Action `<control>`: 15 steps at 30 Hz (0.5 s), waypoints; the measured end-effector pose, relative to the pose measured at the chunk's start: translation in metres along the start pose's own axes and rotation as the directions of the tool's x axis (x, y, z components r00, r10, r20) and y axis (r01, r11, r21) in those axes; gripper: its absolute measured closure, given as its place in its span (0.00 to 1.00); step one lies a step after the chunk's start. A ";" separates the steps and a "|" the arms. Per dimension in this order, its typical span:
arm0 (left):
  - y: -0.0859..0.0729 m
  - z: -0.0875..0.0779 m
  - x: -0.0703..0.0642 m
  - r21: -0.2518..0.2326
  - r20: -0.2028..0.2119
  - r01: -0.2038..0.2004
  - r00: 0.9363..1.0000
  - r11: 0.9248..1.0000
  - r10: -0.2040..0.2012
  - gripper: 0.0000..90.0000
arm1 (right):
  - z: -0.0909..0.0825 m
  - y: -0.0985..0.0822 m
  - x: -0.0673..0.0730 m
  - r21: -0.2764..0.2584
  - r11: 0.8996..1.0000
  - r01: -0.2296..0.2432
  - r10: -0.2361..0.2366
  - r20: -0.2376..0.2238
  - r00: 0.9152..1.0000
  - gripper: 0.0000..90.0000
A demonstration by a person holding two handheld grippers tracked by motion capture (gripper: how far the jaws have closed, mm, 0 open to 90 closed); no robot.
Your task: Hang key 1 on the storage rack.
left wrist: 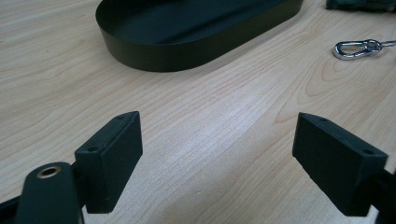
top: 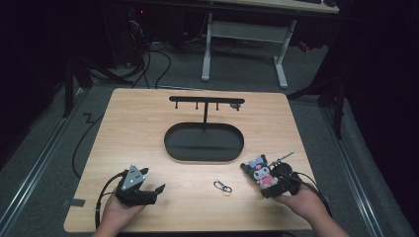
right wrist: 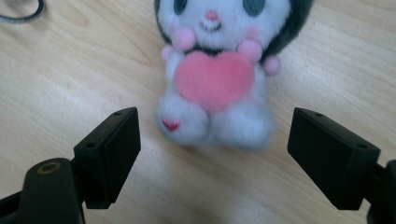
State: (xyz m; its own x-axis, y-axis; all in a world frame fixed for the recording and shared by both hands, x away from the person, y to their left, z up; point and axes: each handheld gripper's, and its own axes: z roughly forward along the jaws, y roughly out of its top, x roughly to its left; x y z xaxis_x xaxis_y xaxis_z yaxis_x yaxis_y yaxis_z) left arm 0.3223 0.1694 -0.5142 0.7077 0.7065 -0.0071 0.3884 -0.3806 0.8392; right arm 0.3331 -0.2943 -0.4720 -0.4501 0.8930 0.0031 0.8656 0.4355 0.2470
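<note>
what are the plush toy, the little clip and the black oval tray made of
White and black plush toy with pink heart: soft fuzzy fabric, with a fluffy blurred outline. Small silver snap clip: probably polished metal, with bright glints. Black oval tray: thin matte-coated metal or perhaps plastic, with a smooth wall and dull sheen.

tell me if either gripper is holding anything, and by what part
Nothing is held. The right gripper is open in front of the plush toy, which lies on the table untouched. The left gripper is open over bare wood.
</note>
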 end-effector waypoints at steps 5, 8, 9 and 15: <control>-0.001 -0.002 0.000 -0.003 0.004 -0.005 1.000 1.000 0.005 0.18 | 0.006 0.009 0.002 0.006 1.000 -0.010 0.010 0.008 1.000 0.22; 0.000 -0.004 0.002 -0.016 0.008 0.000 1.000 1.000 0.000 0.18 | 0.009 0.011 0.002 0.011 1.000 -0.004 0.004 0.007 1.000 0.22; 0.001 -0.003 0.004 -0.018 0.011 0.002 1.000 1.000 -0.002 0.18 | 0.013 0.013 0.002 0.020 0.999 -0.026 0.026 0.008 1.000 0.22; 0.003 -0.001 0.001 -0.033 0.036 0.032 0.999 0.999 -0.031 0.18 | 0.021 0.017 0.002 0.018 1.000 -0.016 0.016 0.002 1.000 0.24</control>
State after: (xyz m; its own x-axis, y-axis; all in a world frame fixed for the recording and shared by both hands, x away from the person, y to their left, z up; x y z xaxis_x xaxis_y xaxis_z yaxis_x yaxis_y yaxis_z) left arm 0.3242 0.1695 -0.5113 0.7163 0.6959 -0.0525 0.3908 -0.3377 0.8563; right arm 0.3520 -0.2828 -0.4876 -0.4356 0.9001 0.0049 0.8766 0.4230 0.2293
